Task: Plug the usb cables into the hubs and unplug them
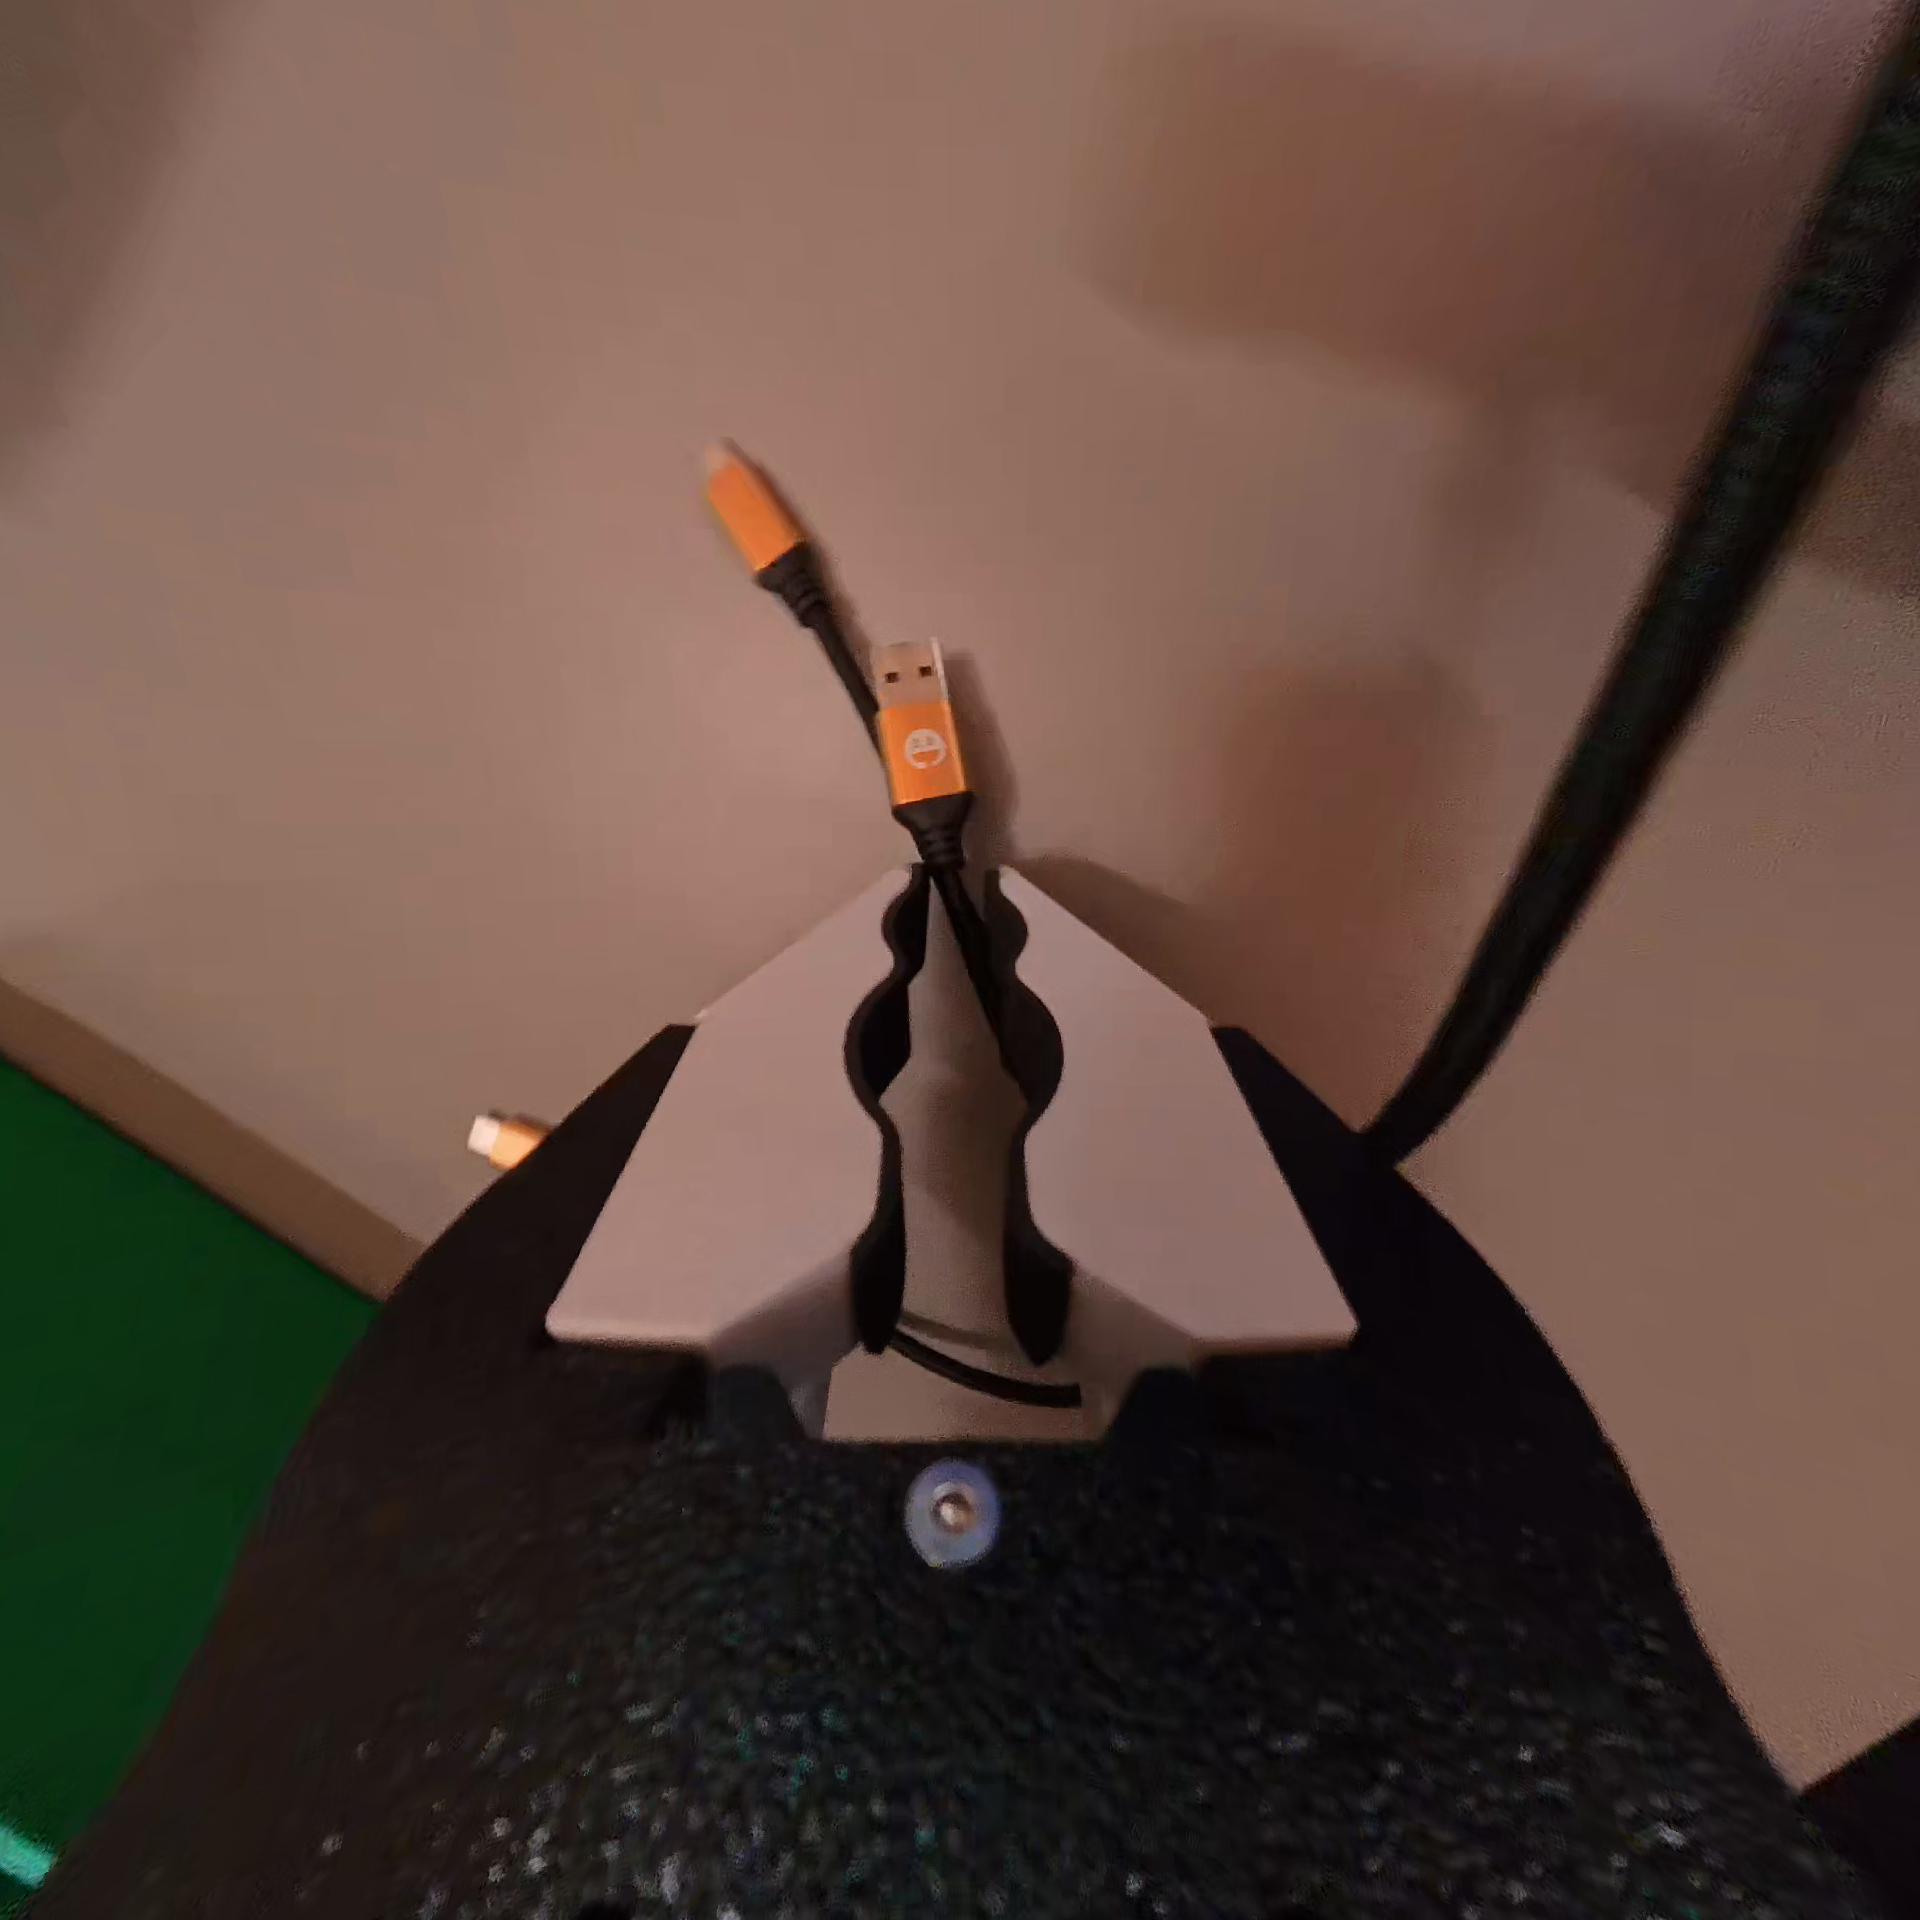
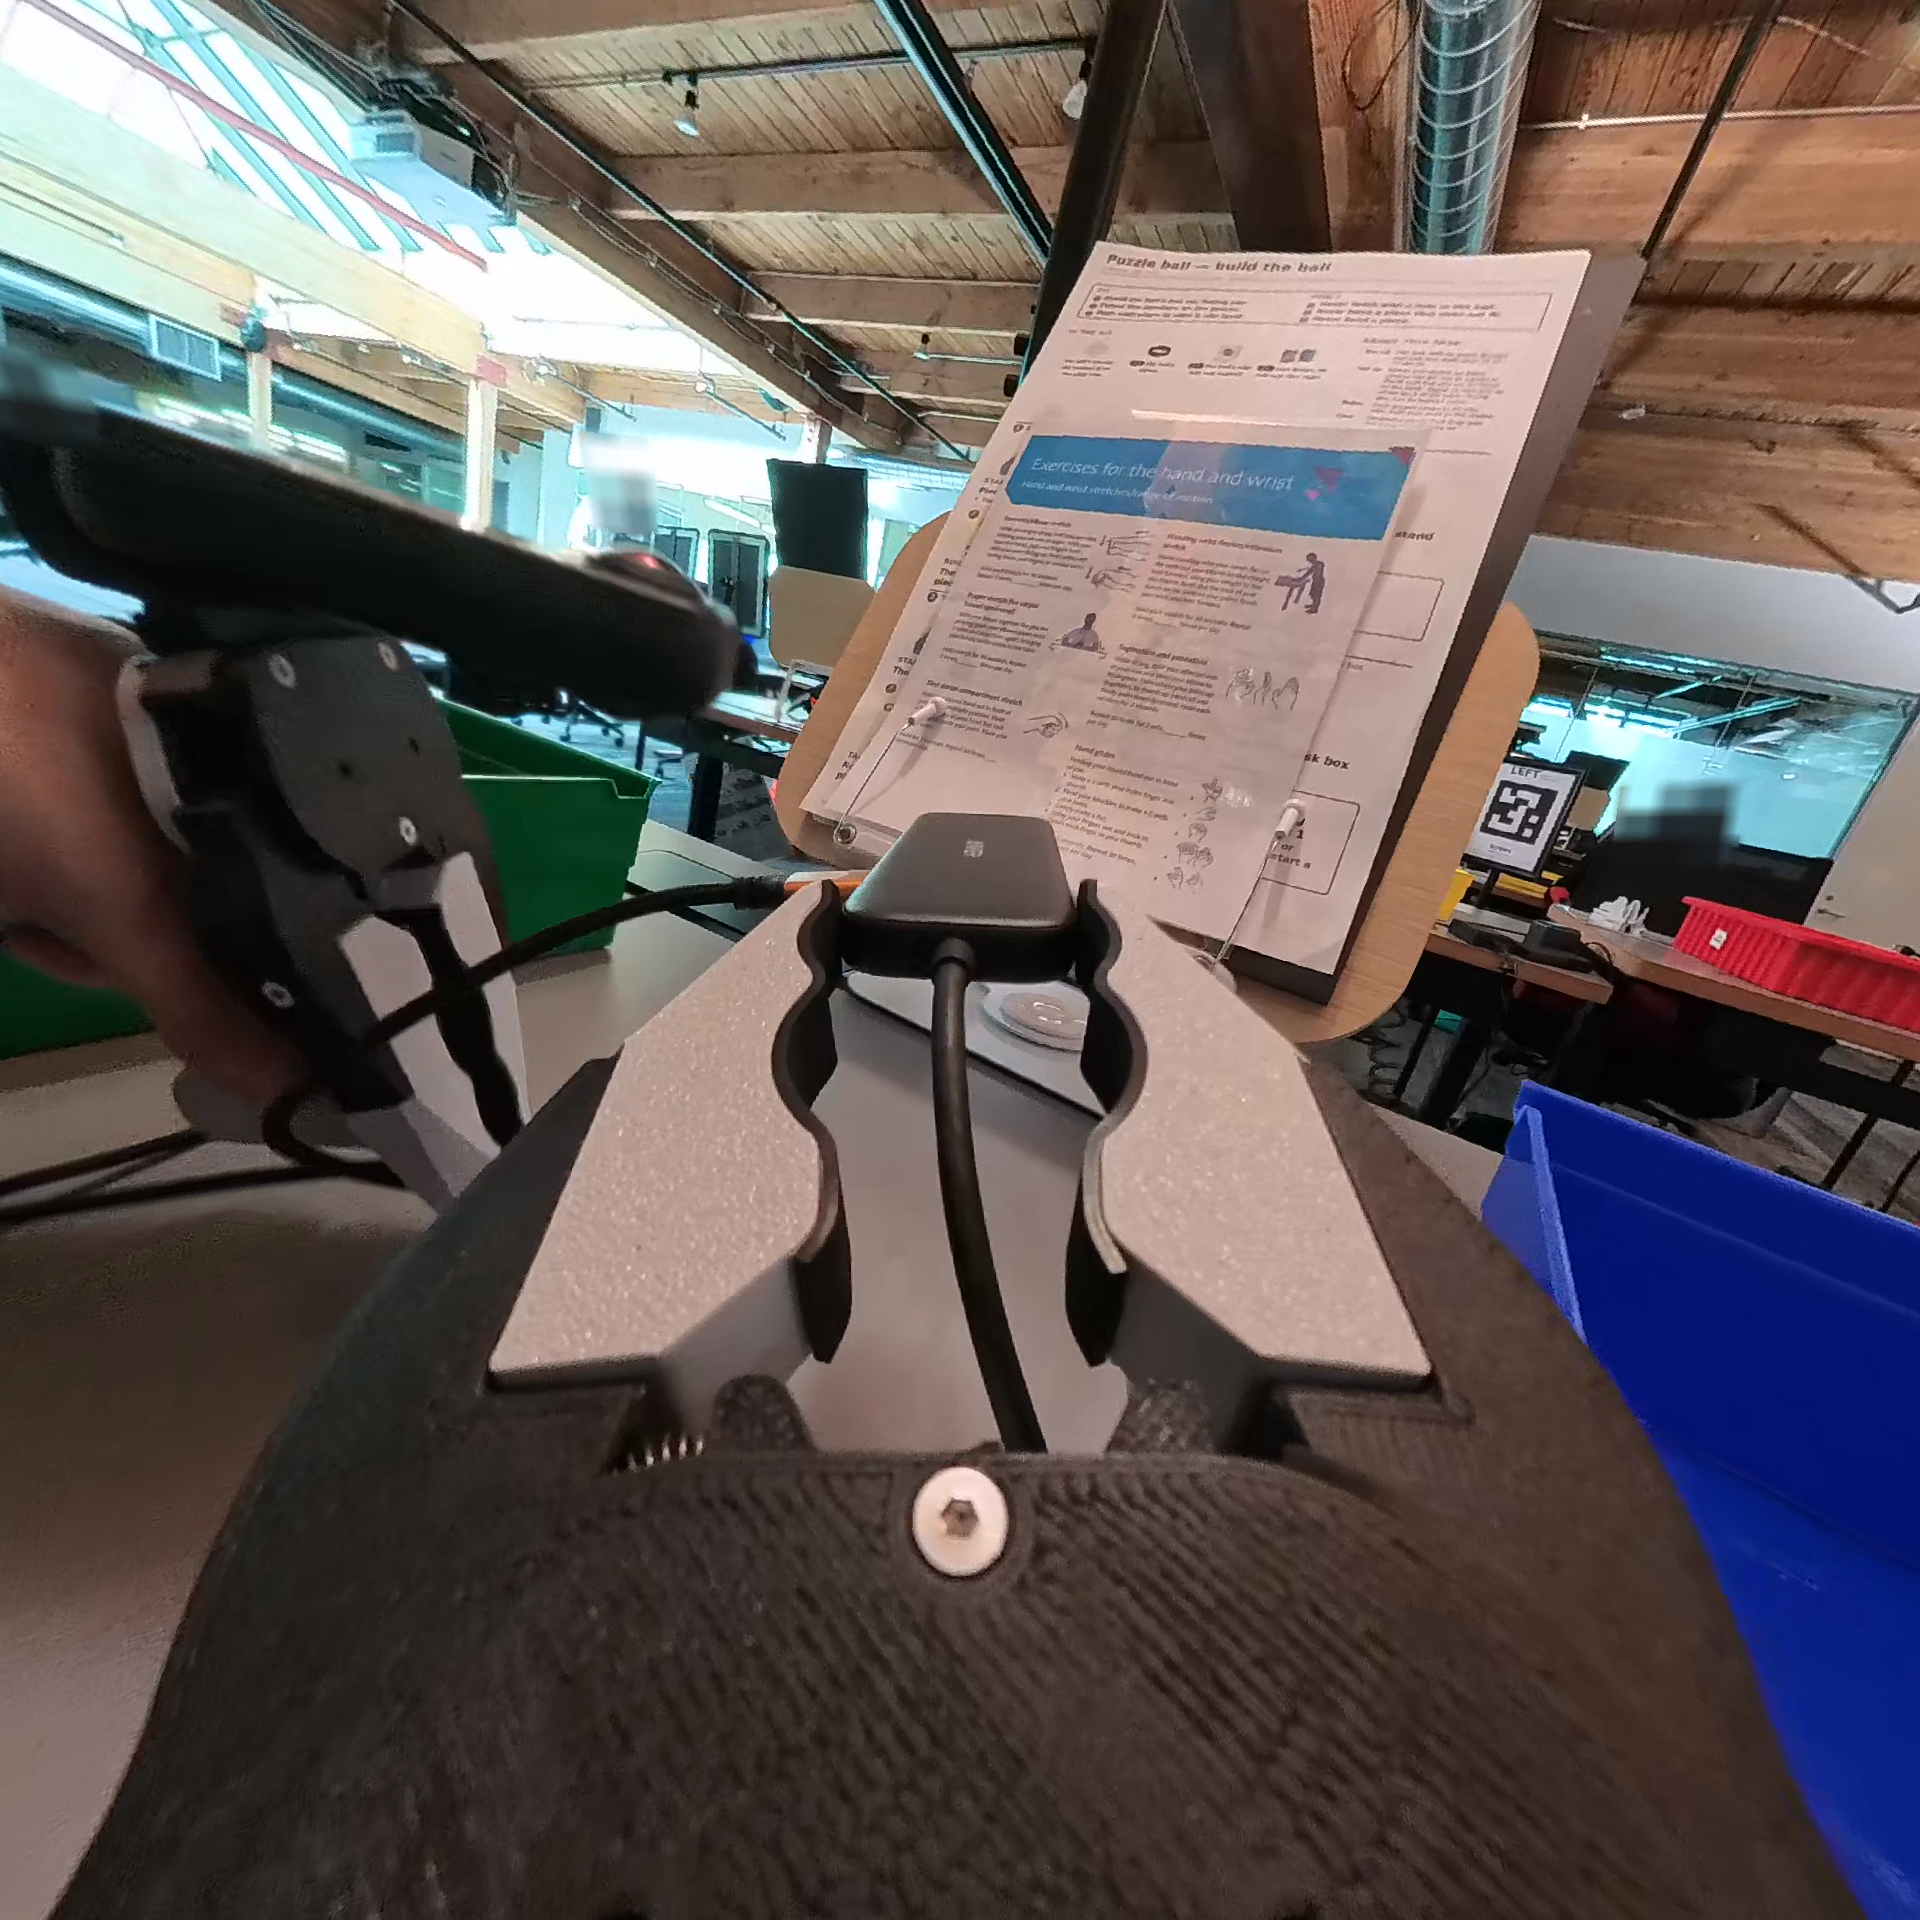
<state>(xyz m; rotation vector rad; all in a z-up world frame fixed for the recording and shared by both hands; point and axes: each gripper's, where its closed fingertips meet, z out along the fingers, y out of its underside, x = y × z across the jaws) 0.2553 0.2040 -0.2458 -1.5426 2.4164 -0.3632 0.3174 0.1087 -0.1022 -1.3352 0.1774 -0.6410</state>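
In the left wrist view, my left gripper (image 1: 951,873) is shut on a thin black USB cable just behind its orange USB-A plug (image 1: 920,727), which sticks out free past the fingertips above the pale table (image 1: 416,623). A second orange plug (image 1: 753,509) shows beyond it and a third (image 1: 504,1138) at the left. In the right wrist view, my right gripper (image 2: 956,914) is shut on a black USB hub (image 2: 961,873), whose own cable (image 2: 966,1195) runs back between the fingers. An orange plug (image 2: 805,883) sits right by the hub's left side; whether they touch is unclear. The left gripper (image 2: 457,1122) is at the left.
A thick black braided cable (image 1: 1662,623) crosses the right of the left wrist view. A green bin (image 2: 551,821) stands at the left and a blue bin (image 2: 1714,1403) close on the right. A wooden stand with printed sheets (image 2: 1195,644) rises just behind the hub.
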